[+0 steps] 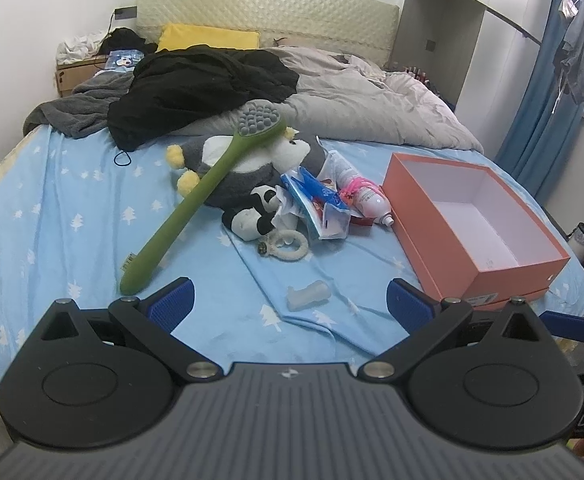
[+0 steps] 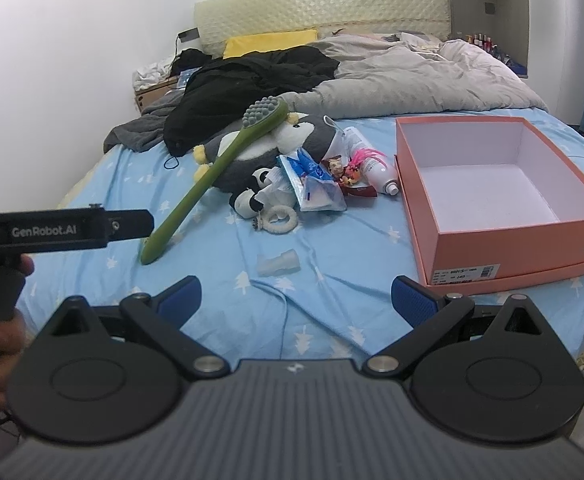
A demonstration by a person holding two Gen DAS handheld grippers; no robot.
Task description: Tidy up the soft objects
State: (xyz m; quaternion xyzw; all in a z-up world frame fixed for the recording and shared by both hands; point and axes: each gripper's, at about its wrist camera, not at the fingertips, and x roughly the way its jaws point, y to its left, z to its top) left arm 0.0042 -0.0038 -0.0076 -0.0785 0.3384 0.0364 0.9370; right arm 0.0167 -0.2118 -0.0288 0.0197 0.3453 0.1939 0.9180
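Wide bed [image 1: 72, 208] under a blue tree-print sheet, with a grey duvet [image 1: 372, 96] and black garment [image 1: 196, 84] bunched toward the headboard. Right of centre, an open orange box [image 2: 508, 248] on the sheet, nothing inside. Just left of the box, a loose pile: big grey-and-white plush [image 1: 252, 164] at the back, with a long green brush [image 1: 196, 196] leaning across it, handle end down on the sheet. In front of the plush, a small black-and-white plush [image 2: 252, 200], touching blue-and-white packets [image 2: 312, 184], a white bottle [image 2: 378, 172] and something pink, too tangled to name. Nearer, a fuzzy white ring [image 2: 278, 220]; nearer again, apart from the pile, a small translucent piece [image 2: 278, 264]. Left gripper [image 1: 290, 300] held low over the near edge, jaws spread wide, nothing between them. Right gripper [image 2: 296, 296] likewise released and empty, short of the box. Judged as the very start: box unfilled, nothing gripped. Next move probably a reach into the pile for a soft item, most likely the small plush or the ring, then a carry to the box; brush likely to tip if the big plush is pulled first.
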